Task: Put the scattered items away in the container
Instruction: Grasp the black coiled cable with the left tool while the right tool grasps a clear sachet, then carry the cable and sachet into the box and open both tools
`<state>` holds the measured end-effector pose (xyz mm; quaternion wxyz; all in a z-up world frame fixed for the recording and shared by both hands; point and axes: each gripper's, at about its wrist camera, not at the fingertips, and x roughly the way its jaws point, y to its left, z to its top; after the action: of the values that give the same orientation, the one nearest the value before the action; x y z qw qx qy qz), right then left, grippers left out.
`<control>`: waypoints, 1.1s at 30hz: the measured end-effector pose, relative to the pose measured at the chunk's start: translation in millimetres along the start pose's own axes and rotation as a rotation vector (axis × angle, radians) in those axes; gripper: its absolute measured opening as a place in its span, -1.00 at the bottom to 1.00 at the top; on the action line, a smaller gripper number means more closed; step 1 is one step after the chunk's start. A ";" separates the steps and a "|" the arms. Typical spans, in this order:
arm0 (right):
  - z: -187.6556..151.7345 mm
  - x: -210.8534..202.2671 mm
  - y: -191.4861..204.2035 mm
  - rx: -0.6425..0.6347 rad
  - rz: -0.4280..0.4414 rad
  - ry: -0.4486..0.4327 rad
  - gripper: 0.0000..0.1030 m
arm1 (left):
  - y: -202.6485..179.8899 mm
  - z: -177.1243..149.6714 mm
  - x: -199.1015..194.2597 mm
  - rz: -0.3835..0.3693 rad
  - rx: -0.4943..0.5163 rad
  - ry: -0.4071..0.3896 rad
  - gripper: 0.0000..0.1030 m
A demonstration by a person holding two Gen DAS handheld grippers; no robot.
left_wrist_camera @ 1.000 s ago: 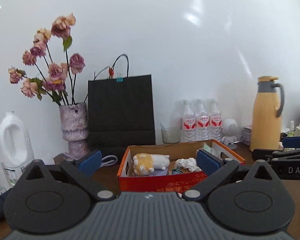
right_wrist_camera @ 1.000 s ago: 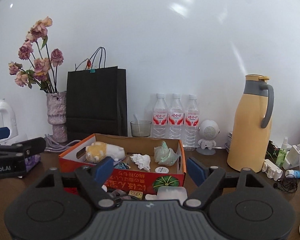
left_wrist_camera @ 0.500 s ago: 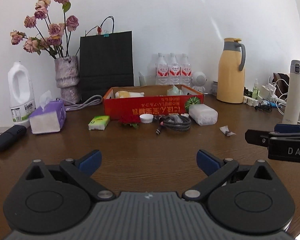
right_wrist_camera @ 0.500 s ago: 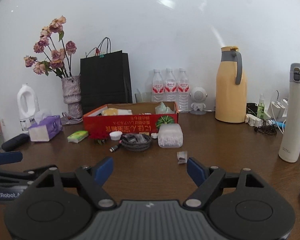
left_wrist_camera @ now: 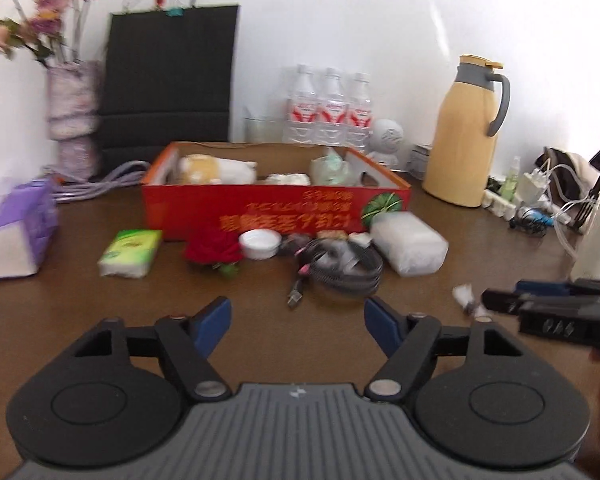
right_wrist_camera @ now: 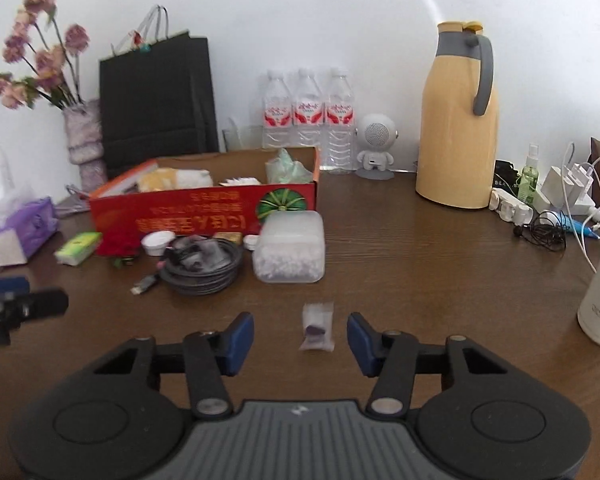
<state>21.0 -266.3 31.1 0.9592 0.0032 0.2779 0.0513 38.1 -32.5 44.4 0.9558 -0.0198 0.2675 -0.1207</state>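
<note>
Right gripper (right_wrist_camera: 300, 338), jaws just narrowing yet apart, brackets a small sachet (right_wrist_camera: 317, 326); left gripper (left_wrist_camera: 298, 322), likewise parted and empty; red box (right_wrist_camera: 204, 210) at 11 o'clock.

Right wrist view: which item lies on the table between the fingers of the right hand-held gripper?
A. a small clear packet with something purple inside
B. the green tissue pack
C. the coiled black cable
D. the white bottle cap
A: the small clear packet lies on the table between the blue pads of the right hand-held gripper, untouched by either pad.
</note>
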 end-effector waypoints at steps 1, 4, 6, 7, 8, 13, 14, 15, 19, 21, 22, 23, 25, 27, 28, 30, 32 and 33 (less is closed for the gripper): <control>3.5 10.2 -1.1 -0.001 -0.011 0.013 -0.24 | -0.4 9.8 16.4 0.002 -0.011 0.032 0.30; 8.2 33.6 -9.4 0.031 0.004 0.058 -0.52 | -0.2 34.3 60.0 0.046 -0.045 0.088 0.30; 6.5 41.4 -13.8 0.052 0.006 0.081 -0.52 | 3.1 44.6 85.0 0.064 -0.076 0.130 0.23; 4.8 44.0 -14.8 0.051 0.000 0.092 -0.52 | 4.9 48.5 94.8 0.061 -0.096 0.146 0.14; 3.4 46.5 -15.3 0.048 -0.003 0.107 -0.52 | 5.8 51.2 103.4 0.047 -0.110 0.158 0.08; 2.3 50.8 -10.3 -0.006 -0.008 0.109 -0.64 | 5.5 46.5 126.9 0.005 -0.129 0.266 -0.51; 1.3 50.8 -9.3 -0.018 -0.010 0.103 -0.64 | 7.1 44.9 125.4 0.003 -0.142 0.263 -0.55; 1.0 50.7 -8.5 -0.024 -0.011 0.100 -0.65 | 8.3 44.2 123.3 0.002 -0.151 0.263 -0.58; 1.4 48.6 -7.1 -0.028 0.013 0.100 -0.69 | 1.6 42.4 109.5 -0.003 -0.121 0.240 -0.64; 0.8 41.6 -7.3 -0.015 0.039 0.083 -0.68 | -4.7 40.2 92.1 -0.005 -0.097 0.211 -0.64; 0.7 36.6 -6.9 -0.012 0.043 0.070 -0.69 | -6.1 39.8 82.2 -0.012 -0.100 0.204 -0.64; 0.6 31.4 -6.2 -0.009 0.044 0.055 -0.69 | -6.2 39.0 70.3 -0.024 -0.111 0.194 -0.64; -0.4 19.9 -5.8 0.009 0.055 0.026 -0.69 | -6.3 36.4 41.9 -0.048 -0.124 0.146 -0.64; -3.0 8.8 -2.8 0.013 0.059 0.007 -0.68 | -6.7 30.4 13.0 -0.052 -0.122 0.102 -0.64; -4.8 4.0 -0.7 0.011 0.062 0.002 -0.69 | -7.4 26.3 -0.9 -0.043 -0.118 0.083 -0.64; -9.1 -9.8 3.2 0.014 0.074 -0.017 -0.68 | -9.0 15.5 -26.0 -0.029 -0.107 0.055 -0.64; -13.8 -24.5 7.3 0.011 0.089 -0.044 -0.68 | -9.3 2.6 -47.7 -0.018 -0.118 0.039 -0.64; -16.2 -31.0 9.6 0.007 0.090 -0.052 -0.68 | -8.3 -3.5 -55.3 -0.013 -0.132 0.043 -0.64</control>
<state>-14.5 -260.2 34.2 0.9628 0.0205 0.2527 0.0935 -11.3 -27.2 70.3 0.9456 -0.0822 0.2951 -0.1093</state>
